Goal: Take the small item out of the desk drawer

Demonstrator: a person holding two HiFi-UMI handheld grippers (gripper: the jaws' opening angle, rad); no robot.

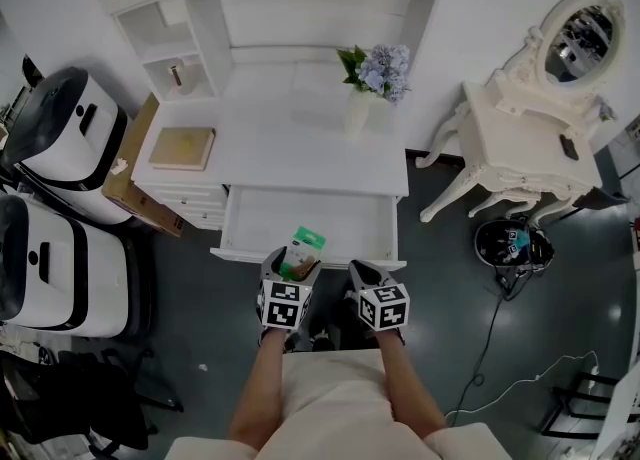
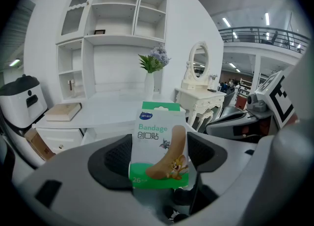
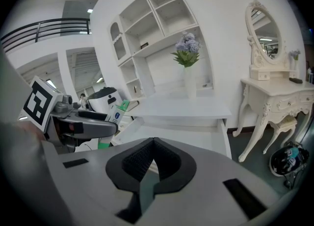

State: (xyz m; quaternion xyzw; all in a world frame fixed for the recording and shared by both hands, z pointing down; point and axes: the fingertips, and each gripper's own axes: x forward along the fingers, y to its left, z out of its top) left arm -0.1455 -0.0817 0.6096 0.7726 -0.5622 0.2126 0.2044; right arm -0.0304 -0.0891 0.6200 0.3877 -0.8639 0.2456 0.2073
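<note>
A green and white bandage pack stands upright between the black pads of my left gripper, which is shut on it. In the head view the bandage pack is held over the front edge of the open desk drawer, in my left gripper. My right gripper hangs just right of it, at the drawer's front. Its black pads meet with nothing between them, so my right gripper is shut and empty. From the right gripper view the bandage pack shows at the left.
The white desk carries a tan book at its left and a vase of flowers at the back. A white dressing table with a mirror stands to the right. White machines and a cardboard box crowd the left.
</note>
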